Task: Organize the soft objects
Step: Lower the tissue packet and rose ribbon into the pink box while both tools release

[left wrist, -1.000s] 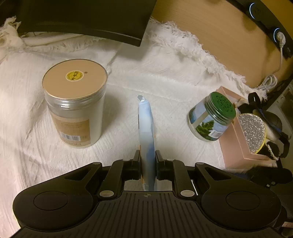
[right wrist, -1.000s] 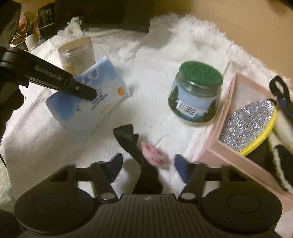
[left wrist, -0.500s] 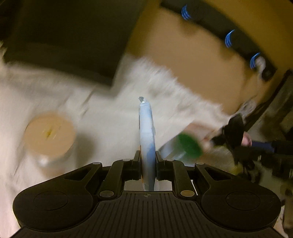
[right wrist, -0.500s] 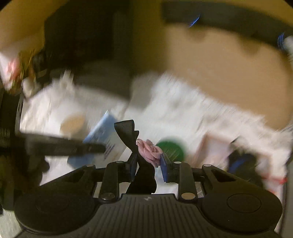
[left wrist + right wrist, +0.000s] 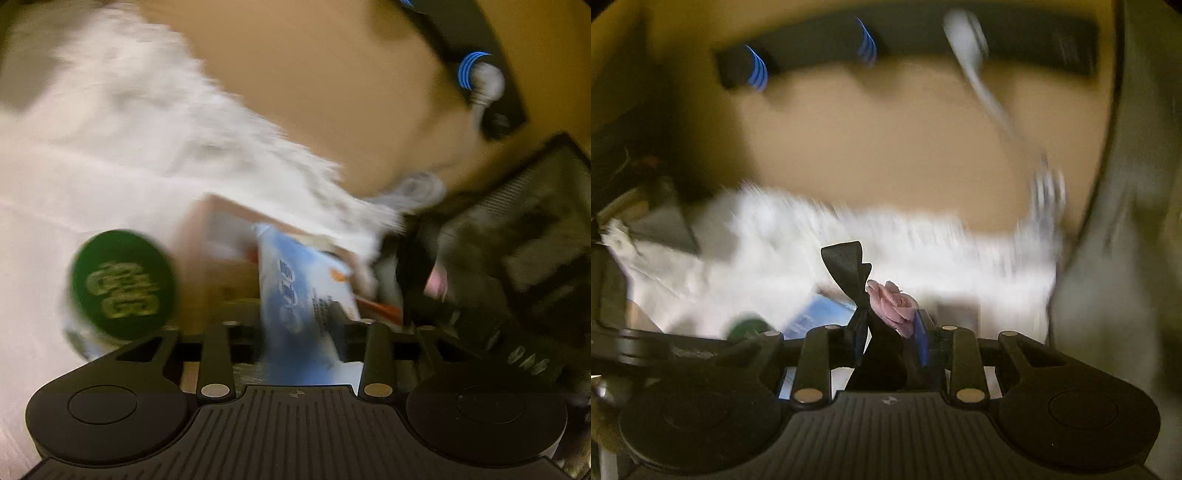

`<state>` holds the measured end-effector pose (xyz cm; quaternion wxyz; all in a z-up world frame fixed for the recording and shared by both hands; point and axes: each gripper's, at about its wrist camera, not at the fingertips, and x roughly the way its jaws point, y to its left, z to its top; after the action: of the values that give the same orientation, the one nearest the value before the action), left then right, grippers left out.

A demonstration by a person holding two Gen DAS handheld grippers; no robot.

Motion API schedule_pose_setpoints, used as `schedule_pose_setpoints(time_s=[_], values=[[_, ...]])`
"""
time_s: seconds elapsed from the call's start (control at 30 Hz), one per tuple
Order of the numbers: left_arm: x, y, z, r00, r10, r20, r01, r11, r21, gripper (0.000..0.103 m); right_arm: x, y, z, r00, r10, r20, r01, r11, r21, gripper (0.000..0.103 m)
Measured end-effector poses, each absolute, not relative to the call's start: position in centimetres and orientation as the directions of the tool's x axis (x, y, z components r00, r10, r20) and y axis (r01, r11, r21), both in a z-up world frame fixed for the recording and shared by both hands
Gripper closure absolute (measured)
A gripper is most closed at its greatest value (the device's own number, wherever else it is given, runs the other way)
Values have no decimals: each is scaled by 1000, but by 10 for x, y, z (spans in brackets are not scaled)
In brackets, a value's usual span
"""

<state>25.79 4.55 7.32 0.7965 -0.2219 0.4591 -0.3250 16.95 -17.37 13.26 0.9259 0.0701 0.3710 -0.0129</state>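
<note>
Both frames are pretty smeared, so take this loosely. The left gripper (image 5: 295, 332) has its jaws spread wide, and the flat blue-and-white soft tissue pack (image 5: 299, 295) sits loose between them, just right of the green-lidded glass jar (image 5: 123, 282) and over the pink box (image 5: 218, 266). I can't tell if anything's pinching it. The right gripper (image 5: 886, 343) is clamped tight on the black ribbon bow with a pink fabric rose (image 5: 882, 314).

Risks: the pack could flop outside the box or clip that jar, and the limp ribbon might snag a finger on release.

Black ribbon (image 5: 846, 266), pink rose (image 5: 894, 304)
</note>
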Motion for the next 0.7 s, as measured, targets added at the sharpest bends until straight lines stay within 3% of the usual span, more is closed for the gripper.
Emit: schedule_pose_setpoints(time_s=[0.07,0.17,0.33,0.57,0.7], values=[[253,50,62,421,-675,-606,305,734,-607,53,172,-180,101,689,22,-725,110,985,134,77],[252,53,56,423,-658,-623,308,751,-585,53,172,-186,89,706,-11,-708,142,982,126,77],[255,33,63,434,-650,-623,352,759,-547,53,175,-179,97,703,-16,-711,103,992,79,80],[256,31,59,418,-679,-603,361,733,-576,55,188,-175,120,707,136,-694,46,970,238,81],[250,46,77,438,-671,-598,398,742,-540,56,209,-160,113,679,92,-728,64,981,184,81]])
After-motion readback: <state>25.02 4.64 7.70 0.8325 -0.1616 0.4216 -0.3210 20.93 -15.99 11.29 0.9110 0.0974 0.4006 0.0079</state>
